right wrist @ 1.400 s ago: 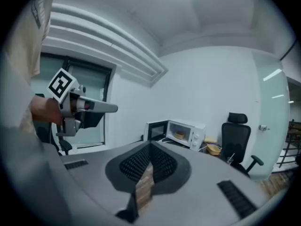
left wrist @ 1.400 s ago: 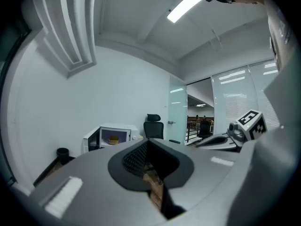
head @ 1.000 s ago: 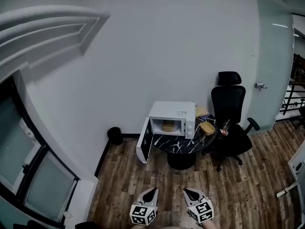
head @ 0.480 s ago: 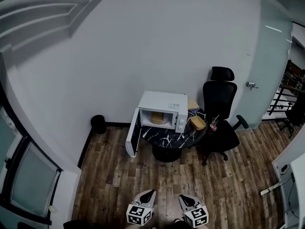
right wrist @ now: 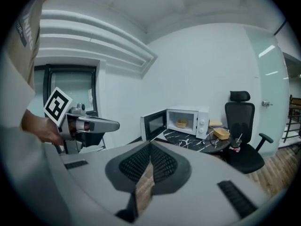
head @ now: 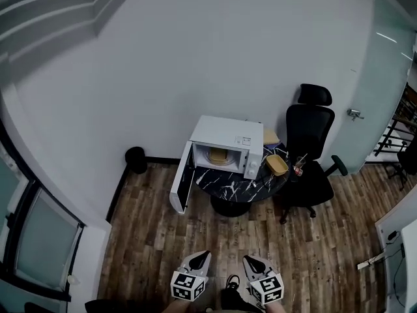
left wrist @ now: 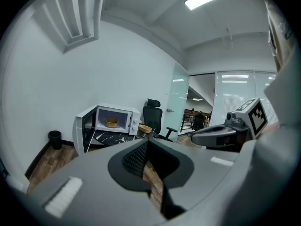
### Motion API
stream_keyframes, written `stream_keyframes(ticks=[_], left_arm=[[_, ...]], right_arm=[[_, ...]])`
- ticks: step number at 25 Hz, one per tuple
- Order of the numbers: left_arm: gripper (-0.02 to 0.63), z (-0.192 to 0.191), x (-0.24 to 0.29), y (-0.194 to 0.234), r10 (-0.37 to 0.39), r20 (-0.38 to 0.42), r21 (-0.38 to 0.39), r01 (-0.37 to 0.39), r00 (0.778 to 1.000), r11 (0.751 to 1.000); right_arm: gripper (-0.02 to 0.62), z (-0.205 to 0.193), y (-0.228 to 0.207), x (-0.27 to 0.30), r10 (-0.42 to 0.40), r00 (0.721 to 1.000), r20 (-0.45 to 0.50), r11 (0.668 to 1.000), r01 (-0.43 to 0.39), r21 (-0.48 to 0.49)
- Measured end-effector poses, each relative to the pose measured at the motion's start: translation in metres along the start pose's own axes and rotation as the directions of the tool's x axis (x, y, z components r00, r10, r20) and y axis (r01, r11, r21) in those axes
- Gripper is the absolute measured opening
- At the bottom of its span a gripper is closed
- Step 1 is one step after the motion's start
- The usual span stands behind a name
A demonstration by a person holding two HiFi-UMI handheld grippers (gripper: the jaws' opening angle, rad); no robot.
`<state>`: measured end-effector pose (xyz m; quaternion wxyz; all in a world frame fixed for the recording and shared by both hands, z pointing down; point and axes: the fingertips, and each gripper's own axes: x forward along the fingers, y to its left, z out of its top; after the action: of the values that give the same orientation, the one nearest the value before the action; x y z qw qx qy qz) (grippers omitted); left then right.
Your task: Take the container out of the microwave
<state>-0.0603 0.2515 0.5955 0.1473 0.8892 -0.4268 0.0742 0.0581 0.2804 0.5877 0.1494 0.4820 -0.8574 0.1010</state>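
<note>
Left gripper [head: 204, 257]: jaws are pressed together on nothing; it is held well short of the microwave [head: 228, 135].
Door [head: 180, 186]: a flat white slab with a dark window, swung open at the microwave's left.
Container [head: 218, 154]: a shallow tan tub, seen inside the microwave's cavity.
Table [head: 228, 189]: round, black, veined like marble, under the microwave.
Right gripper [head: 249, 260]: tips are closed, empty, equally far from the microwave.
Step in hand: the approach seems barely begun; the cavity should be faced squarely, the jaws opened before entry, and the door avoided.

round black marbled table [head: 236, 188] with white microwave [head: 227, 137] (door open) and a tan tray [head: 277, 165] beside it
</note>
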Motion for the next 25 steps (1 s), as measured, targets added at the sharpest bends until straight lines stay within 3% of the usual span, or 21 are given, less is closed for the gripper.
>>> stream_keyframes(ticks=[5,9,13,18,25], left_arm=[[0.002,0.036,0.039,0.006,0.015,0.0,0.028,-0.015,1.0,1.0],[0.002,0.064,0.075,0.026,0.074,0.006,0.038,-0.074,0.997,0.996],[0.002,0.071,0.12,0.036,0.104,-0.016,-0.018,-0.105,0.994,0.994],[0.002,0.076,0.152,0.052,0.144,-0.043,-0.026,-0.145,0.989,0.989],[0.002,0.092,0.196,0.078,0.166,-0.044,0.016,-0.165,0.985,0.986]], right_arm=[[0.006,0.007,-0.048,0.027,0.042,0.999,0.026,0.998,-0.043,0.04],[0.008,0.031,-0.093,0.056,0.074,0.994,0.078,0.996,-0.077,0.04],[0.008,0.024,-0.143,0.093,0.097,0.994,0.053,0.994,-0.1,0.048],[0.008,0.019,-0.169,0.13,0.151,0.988,0.004,0.986,-0.151,-0.072],[0.008,0.033,-0.194,0.171,0.189,0.982,0.02,0.982,-0.188,-0.035]])
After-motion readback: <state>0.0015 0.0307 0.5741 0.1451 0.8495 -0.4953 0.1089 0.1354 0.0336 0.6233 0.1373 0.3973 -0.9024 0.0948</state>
